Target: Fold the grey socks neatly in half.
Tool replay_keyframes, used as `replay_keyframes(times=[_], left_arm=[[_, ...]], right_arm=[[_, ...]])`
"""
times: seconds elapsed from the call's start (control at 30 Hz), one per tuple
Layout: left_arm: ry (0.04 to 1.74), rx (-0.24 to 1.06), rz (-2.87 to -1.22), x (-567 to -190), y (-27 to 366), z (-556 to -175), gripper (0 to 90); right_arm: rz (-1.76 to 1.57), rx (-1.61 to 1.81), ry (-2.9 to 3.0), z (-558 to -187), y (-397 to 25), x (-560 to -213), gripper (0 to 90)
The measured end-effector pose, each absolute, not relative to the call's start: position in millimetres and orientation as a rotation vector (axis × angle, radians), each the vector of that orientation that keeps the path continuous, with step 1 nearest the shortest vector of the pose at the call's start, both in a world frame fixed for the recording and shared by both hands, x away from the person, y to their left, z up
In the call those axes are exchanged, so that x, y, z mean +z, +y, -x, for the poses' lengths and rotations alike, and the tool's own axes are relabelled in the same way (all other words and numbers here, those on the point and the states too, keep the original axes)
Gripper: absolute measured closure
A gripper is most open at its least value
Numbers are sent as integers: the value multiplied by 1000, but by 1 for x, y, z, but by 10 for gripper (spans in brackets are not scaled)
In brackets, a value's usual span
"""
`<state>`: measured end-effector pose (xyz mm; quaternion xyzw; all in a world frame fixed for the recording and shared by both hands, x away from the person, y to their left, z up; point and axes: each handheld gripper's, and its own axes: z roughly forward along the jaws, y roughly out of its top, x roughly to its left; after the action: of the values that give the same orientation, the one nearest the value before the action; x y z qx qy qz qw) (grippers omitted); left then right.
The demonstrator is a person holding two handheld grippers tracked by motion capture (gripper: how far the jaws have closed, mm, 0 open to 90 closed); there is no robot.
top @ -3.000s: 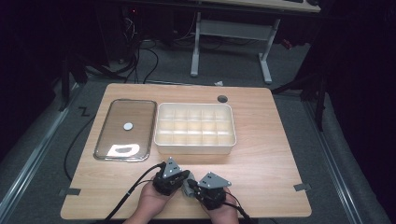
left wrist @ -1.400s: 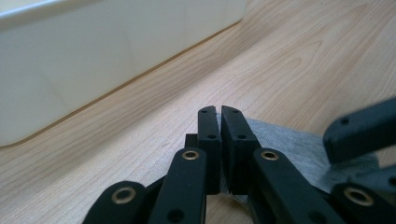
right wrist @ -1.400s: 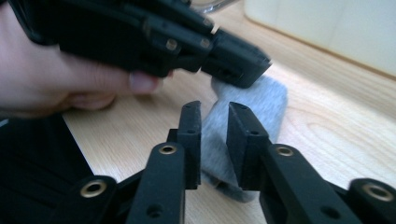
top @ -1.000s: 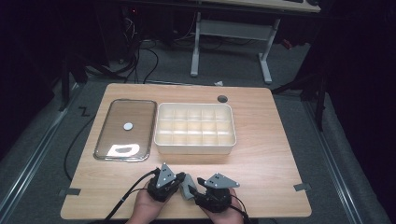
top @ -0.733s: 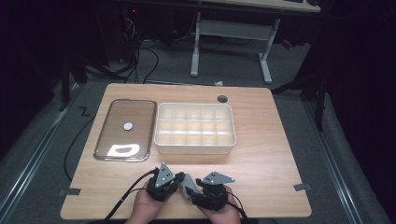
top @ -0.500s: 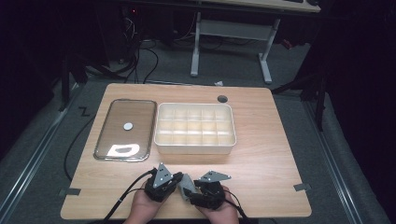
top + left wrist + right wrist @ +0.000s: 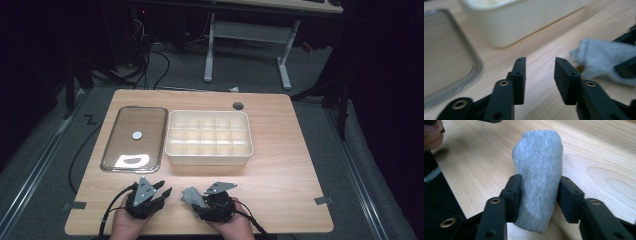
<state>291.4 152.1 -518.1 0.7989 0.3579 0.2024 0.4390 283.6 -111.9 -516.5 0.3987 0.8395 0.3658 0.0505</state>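
Note:
A rolled grey sock (image 7: 539, 177) is pinched between the jaws of my right gripper (image 7: 539, 195), just above the wooden table near its front edge; in the high view the grey sock (image 7: 191, 196) sticks out leftward from the right gripper (image 7: 197, 202). My left gripper (image 7: 162, 192) sits a short way to its left, open, with nothing between its jaws (image 7: 540, 75). In the left gripper view the sock (image 7: 604, 57) lies off to the right, apart from the left jaws.
A cream compartment box (image 7: 209, 138) stands mid-table, with a clear flat lid (image 7: 135, 138) lying to its left. A round hole (image 7: 238, 105) is in the table's far side. Cables trail from both grippers off the front edge.
The right gripper with the sock has shifted slightly left toward the left gripper. The left gripper has barely moved.

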Motion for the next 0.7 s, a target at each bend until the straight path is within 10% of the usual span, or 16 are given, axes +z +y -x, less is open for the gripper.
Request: replay_keyframes(times=[0.7], left_arm=[[948,482,-1967,-523,164,-302,463]], right_arm=[[-1070,899,2724,-297,-95,-503,678]])
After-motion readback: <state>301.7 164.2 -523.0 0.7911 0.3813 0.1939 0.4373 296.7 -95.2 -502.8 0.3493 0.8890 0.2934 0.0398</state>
